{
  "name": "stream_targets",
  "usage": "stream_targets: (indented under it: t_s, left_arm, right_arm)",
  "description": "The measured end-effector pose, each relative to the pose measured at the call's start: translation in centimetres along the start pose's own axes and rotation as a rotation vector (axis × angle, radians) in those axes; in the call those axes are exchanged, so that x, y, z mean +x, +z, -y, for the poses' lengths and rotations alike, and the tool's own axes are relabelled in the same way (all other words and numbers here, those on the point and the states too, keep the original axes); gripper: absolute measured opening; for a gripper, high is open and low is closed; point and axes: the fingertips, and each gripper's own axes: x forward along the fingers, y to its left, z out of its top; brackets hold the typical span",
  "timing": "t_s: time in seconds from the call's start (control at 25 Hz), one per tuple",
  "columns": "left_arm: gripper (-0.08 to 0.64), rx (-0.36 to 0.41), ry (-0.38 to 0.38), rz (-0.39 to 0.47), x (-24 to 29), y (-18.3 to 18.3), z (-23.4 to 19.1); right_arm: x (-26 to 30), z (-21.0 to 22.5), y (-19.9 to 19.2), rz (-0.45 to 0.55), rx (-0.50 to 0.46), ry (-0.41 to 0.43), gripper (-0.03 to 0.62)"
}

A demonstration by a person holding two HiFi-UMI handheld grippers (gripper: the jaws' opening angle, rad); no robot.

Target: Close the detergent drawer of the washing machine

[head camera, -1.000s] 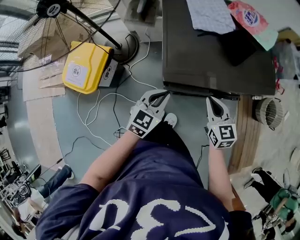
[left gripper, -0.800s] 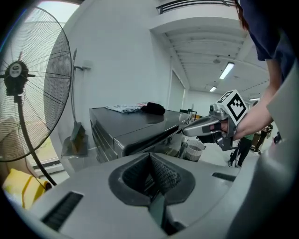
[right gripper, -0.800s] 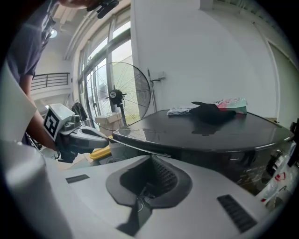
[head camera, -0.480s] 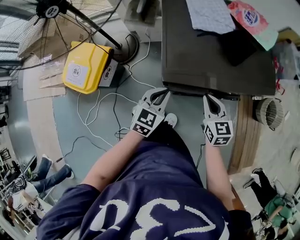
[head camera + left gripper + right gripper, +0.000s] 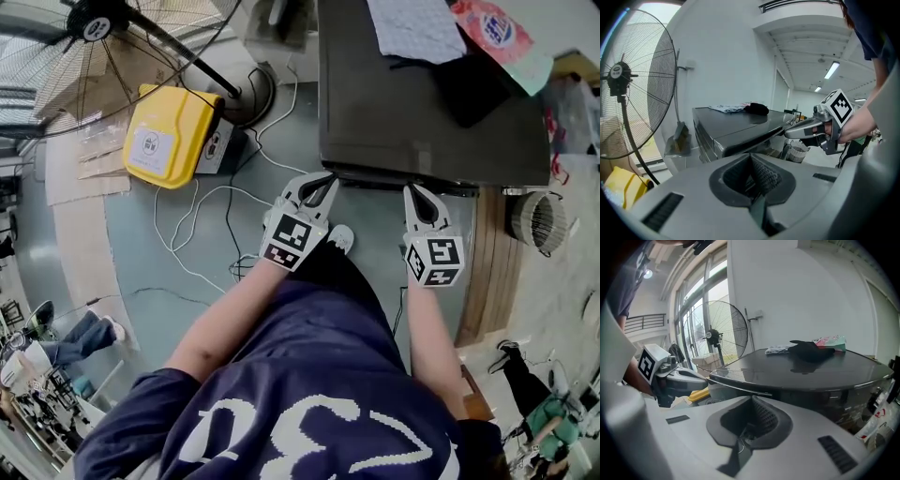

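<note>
Near the front edge of the dark washing machine point(image 5: 375, 112), left gripper point(image 5: 326, 180) and right gripper point(image 5: 414, 191) are held, jaws pressed together, empty.

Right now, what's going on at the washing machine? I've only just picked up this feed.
A person stands in front of the washing machine with a gripper in each hand. The left gripper and right gripper are both shut and hold nothing. Their tips point at the machine's upper front edge, side by side and close to it; whether either touches it is unclear. The drawer can't be made out from these views. A cloth lies on top, and a yellow case sits on the floor to the left.
</note>
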Motion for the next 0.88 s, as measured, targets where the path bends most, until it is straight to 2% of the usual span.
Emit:
stream_targets:
  t_s: [0.88]
  left_arm:
    - [0.017, -0.004, 0.003, -0.010, 0.45, 0.03, 0.06]
  right_arm:
    - [0.23, 0.20, 0.04, -0.006, 0.009, 0.004, 0.015]
